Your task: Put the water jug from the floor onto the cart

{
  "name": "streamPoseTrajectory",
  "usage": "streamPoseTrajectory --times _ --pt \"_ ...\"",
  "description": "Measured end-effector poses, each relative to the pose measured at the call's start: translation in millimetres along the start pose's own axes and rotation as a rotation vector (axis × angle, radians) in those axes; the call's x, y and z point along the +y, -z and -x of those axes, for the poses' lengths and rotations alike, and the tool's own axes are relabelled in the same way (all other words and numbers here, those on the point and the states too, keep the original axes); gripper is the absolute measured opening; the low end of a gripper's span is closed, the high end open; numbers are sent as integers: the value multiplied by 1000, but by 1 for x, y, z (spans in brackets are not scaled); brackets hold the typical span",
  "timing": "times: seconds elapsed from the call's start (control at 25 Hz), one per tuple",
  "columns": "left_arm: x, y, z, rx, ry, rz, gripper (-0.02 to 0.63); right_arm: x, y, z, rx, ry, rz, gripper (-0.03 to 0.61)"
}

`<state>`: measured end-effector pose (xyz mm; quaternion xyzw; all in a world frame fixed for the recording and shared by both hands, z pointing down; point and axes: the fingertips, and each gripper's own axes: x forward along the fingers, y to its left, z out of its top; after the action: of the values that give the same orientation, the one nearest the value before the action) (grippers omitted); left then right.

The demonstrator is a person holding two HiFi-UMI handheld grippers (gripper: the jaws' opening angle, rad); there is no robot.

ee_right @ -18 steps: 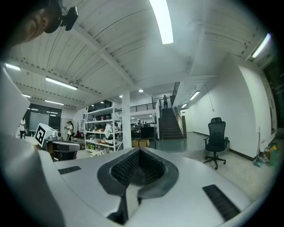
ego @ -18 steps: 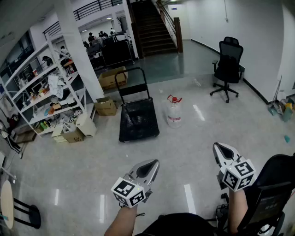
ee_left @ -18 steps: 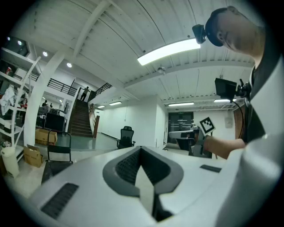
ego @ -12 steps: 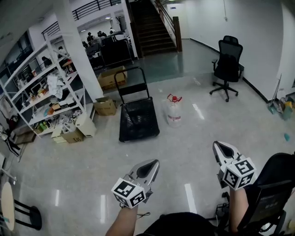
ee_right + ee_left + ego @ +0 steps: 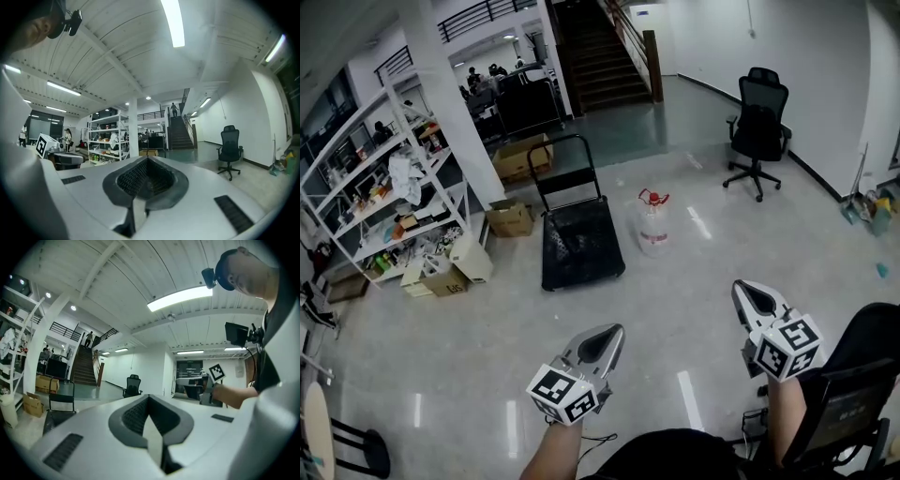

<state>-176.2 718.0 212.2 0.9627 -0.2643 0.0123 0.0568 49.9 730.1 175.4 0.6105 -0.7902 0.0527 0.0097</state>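
The clear water jug (image 5: 653,228) with a red cap stands upright on the shiny floor, just right of the black platform cart (image 5: 579,244). The cart's upright handle (image 5: 566,166) is at its far end. Both grippers are held level, low and near me, far short of the jug. My left gripper (image 5: 614,331) is shut with nothing between its jaws, and so is my right gripper (image 5: 742,292). In the left gripper view, the shut left gripper (image 5: 149,399) hides the jug, while the cart (image 5: 57,409) shows at the left. The right gripper view also shows my right gripper (image 5: 147,161) shut and empty.
White shelving (image 5: 386,202) with clutter and cardboard boxes (image 5: 450,270) lines the left side. A white pillar (image 5: 450,112) rises behind the cart. A black office chair (image 5: 757,131) stands at the right, another chair (image 5: 853,384) beside my right arm. Stairs (image 5: 602,56) rise at the back.
The head view has shifted slightly, so the room sits a little differently in the frame. Both grippers, the jug and the cart have kept their places.
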Motion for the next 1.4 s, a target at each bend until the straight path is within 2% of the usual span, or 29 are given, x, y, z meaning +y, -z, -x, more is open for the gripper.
streamPoseTrajectory --times 0.16,0.32,0.56,0.72,0.96,1.12,1.28,1.4 --pt "21 -1 8 -1 13 8 2 13 -2 -14 -6 20 -8 0" --pt "41 5 13 -6 34 27 2 25 13 -28 17 72 44 0" --pt "62 -3 -19 -23 56 24 2 15 9 -63 29 35 53 0" --pt "82 -5 -65 -13 36 24 2 -20 9 -97 20 8 55 0" --pt "105 -16 -161 19 33 -5 2 -103 -2 -153 1 -27 37 0" --pt "121 -31 -218 3 14 -7 2 -154 -15 -188 -20 -62 19 0" --pt "135 -36 -262 5 33 -57 2 -192 -20 -223 -43 -80 21 0" --pt "156 -35 -288 28 8 -26 2 -211 -19 -253 -25 -81 -2 0"
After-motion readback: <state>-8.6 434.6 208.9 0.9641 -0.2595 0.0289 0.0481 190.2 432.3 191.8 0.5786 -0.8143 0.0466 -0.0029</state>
